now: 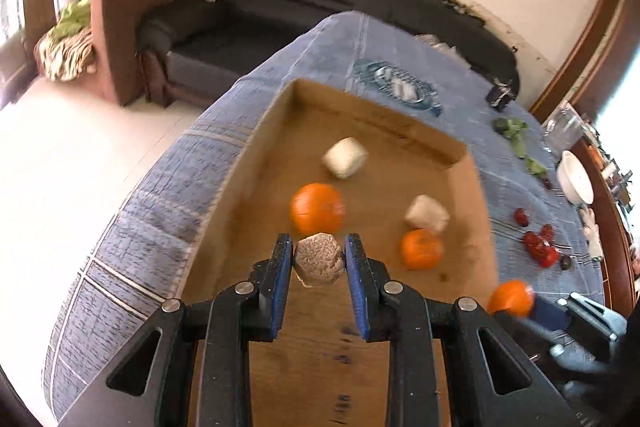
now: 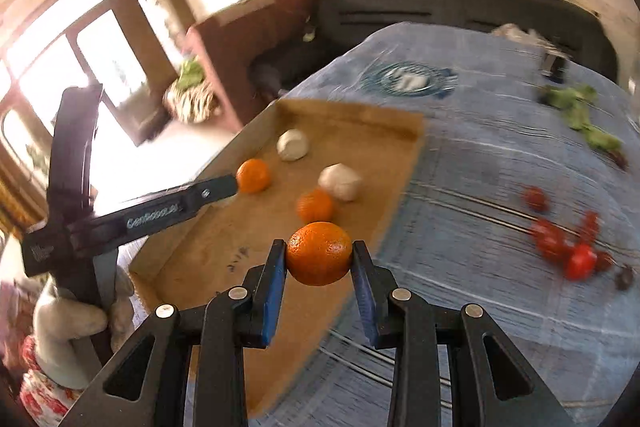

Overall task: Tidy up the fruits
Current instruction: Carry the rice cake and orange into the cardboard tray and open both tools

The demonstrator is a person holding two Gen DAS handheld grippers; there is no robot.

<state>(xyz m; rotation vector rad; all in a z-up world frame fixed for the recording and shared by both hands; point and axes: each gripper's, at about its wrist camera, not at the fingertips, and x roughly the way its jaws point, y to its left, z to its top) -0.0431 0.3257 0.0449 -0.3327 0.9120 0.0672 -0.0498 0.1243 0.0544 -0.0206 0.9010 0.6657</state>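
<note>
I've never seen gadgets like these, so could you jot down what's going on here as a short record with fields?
Setting: blue checked tablecloth with a shallow brown cardboard tray on it
Left tongs: shut on a brownish speckled faceted lump, over the tray
Right tongs: shut on a round orange fruit, near the tray's edge
In the tray: two oranges, two whitish lumps
Outside the tray: small red fruits, green leaves
Sharpness: blurred

An orange [image 2: 319, 253] sat clamped between the right gripper's [image 2: 320, 259] pads; a brown, rough-skinned fruit [image 1: 319, 259] (kind unclear) sat between the left gripper's [image 1: 319, 261]. Beyond both, two oranges [image 1: 318, 207] [image 1: 422, 249] lay in the cardboard tray [image 1: 240, 163].
</note>
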